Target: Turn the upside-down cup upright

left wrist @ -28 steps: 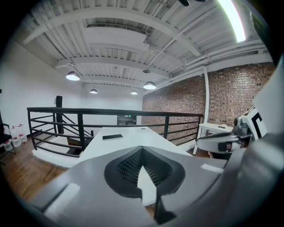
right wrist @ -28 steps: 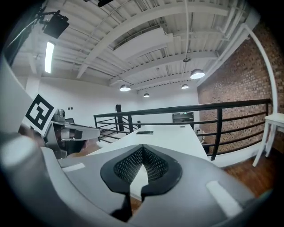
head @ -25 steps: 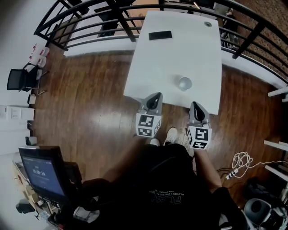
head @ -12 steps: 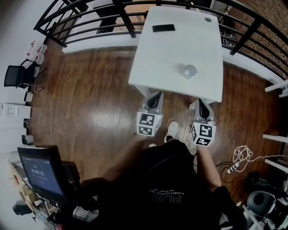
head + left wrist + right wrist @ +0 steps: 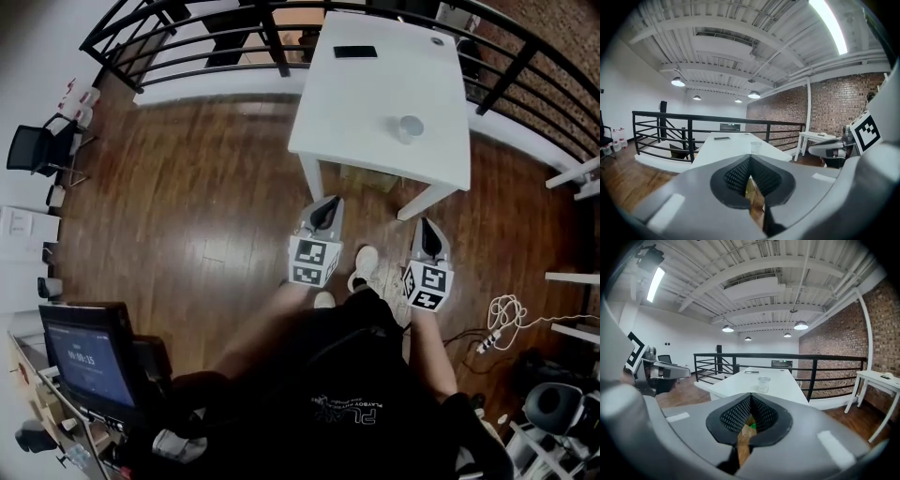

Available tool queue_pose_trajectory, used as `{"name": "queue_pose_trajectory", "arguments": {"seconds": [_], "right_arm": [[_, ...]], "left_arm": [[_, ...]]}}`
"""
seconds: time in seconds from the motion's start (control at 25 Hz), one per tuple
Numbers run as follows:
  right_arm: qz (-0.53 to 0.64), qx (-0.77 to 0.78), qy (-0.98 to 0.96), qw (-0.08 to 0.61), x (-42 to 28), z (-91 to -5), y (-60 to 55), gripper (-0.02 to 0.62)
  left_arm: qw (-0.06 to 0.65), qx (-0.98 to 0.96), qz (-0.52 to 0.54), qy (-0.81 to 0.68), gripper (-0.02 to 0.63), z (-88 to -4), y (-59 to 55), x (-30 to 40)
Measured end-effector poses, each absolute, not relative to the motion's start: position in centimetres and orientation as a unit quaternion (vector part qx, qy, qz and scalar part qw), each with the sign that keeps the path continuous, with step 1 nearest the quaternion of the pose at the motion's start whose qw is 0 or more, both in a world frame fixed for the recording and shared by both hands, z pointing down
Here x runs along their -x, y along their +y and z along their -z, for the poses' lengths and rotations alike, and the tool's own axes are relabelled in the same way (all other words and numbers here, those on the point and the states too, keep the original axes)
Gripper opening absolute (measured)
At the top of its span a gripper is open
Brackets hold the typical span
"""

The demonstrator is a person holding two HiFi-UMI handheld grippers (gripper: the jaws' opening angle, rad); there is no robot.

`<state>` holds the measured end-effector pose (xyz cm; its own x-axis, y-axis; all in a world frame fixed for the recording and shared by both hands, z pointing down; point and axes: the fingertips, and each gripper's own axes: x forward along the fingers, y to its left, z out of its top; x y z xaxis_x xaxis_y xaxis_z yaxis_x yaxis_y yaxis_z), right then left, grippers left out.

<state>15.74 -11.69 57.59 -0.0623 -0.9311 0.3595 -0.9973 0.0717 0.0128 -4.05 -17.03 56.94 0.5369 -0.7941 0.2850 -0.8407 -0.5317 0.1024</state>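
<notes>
Head view shows the cup [image 5: 410, 128] standing on the table [image 5: 366, 112], well apart from both tongs. Its rim seems to face up, so the turning looks done. The left gripper [image 5: 326, 208] and right gripper [image 5: 427, 230] hang over the floor [image 5: 206, 187], short of the table edge. Each is clenched on nothing, tips together, probably held clear because no grasp is needed.

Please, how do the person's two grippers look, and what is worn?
The left gripper and right gripper are light grey, tapering to pointed tongs. Each carries a white cube with black square markers. The pads inside the tongs are black with a dotted texture. The person wears a black top with small pale print.
</notes>
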Motion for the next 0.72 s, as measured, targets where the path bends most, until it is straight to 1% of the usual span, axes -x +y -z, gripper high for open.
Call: {"name": "queue_pose_trajectory", "arguments": {"seconds": [0.16, 0.28, 0.44, 0.72], "right_arm": [[-0.117, -0.668, -0.721, 0.143, -13.4, -57.1, -8.1, 0.014], [-0.125, -0.670, -0.717, 0.142, -12.6, -57.0, -5.9, 0.014], [-0.164, -0.689, -0.699, 0.101, -13.4, -56.4, -3.8, 0.012], [-0.155, -0.694, -0.697, 0.093, -14.6, -55.2, -1.8, 0.014]], "left_arm": [[0.110, -0.873, -0.095, -0.466, -0.005, -56.2, -13.8, 5.3], [0.120, -0.877, -0.089, -0.457, -0.005, -56.6, -12.2, 5.3], [0.128, -0.882, -0.089, -0.445, -0.005, -56.8, -10.3, 5.0], [0.120, -0.885, -0.087, -0.442, -0.005, -56.1, -8.3, 4.0]]}}
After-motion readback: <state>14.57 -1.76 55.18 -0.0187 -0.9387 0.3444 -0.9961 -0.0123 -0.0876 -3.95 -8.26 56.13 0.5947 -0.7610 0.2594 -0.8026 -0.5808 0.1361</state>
